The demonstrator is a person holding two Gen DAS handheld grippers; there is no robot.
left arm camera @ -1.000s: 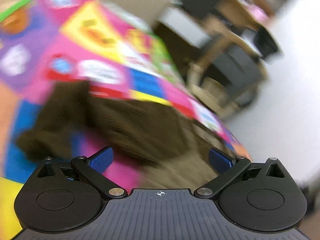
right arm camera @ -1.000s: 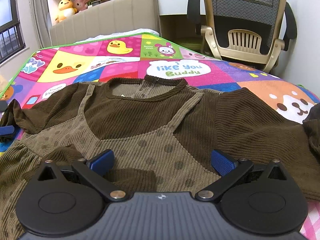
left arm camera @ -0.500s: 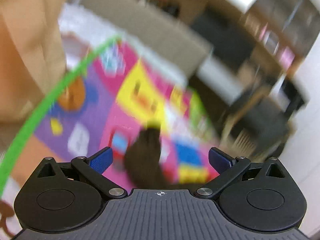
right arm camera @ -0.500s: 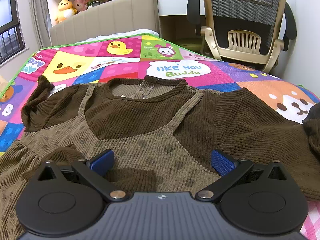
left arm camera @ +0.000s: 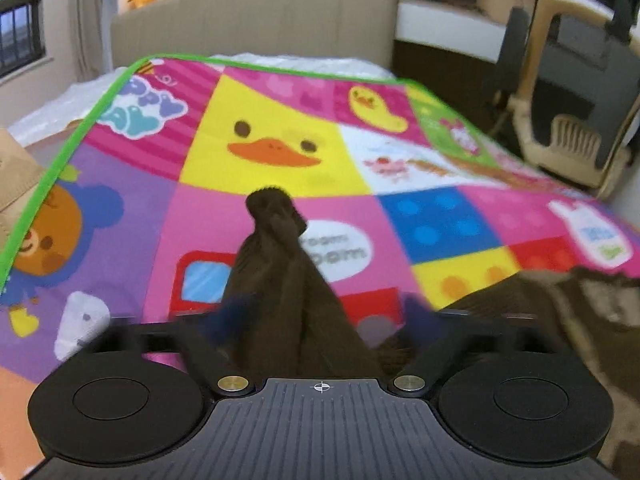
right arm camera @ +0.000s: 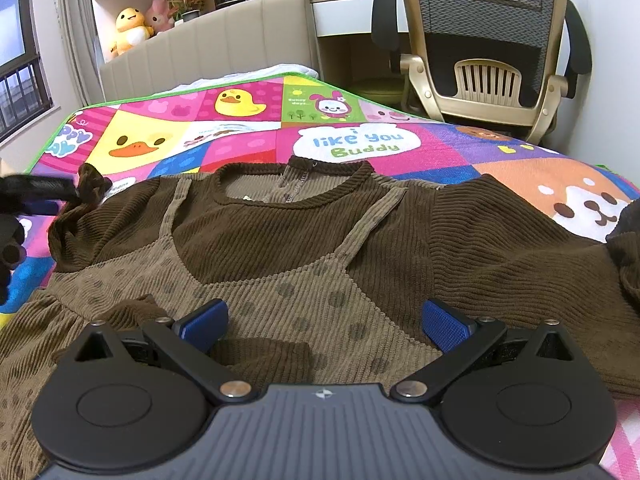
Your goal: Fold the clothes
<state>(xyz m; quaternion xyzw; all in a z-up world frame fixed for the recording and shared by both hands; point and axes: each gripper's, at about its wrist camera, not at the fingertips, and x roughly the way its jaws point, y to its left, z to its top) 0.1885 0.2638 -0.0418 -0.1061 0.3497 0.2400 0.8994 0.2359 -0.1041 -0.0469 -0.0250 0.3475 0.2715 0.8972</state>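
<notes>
Fingers, left: the left gripper (left arm camera: 320,316) is blurred with motion, but its blue fingers (left arm camera: 236,316) stand at both sides of a bunched dark brown sleeve end (left arm camera: 276,224); they seem closed on it, with the cloth lifted and sticking forward between them.
Fingers, right: the right gripper (right arm camera: 324,324) has its blue fingers (right arm camera: 202,322) spread wide apart and holds nothing; it hovers low over the lower chest of the garment.
Garment: a brown ribbed corduroy top with an olive dotted pinafore front (right arm camera: 320,248) lies face up on the colourful cartoon play mat (right arm camera: 248,144) that covers the bed, neck away from the camera, one sleeve spread to the right.
Handling: I judge it soft, limp and light, with some friction from the ribs, so it should not slip. Good places to hold are the cuff, the shoulder seam and the hem edge, where the cloth is thicker.
Change: half a second ago the left view was a fast smear with the fingers open; now it is almost steady and the fingers have come in on the sleeve. The right gripper has not moved.
Stage: the body is flat and not folded; the sleeve looks ready to go across the chest.
</notes>
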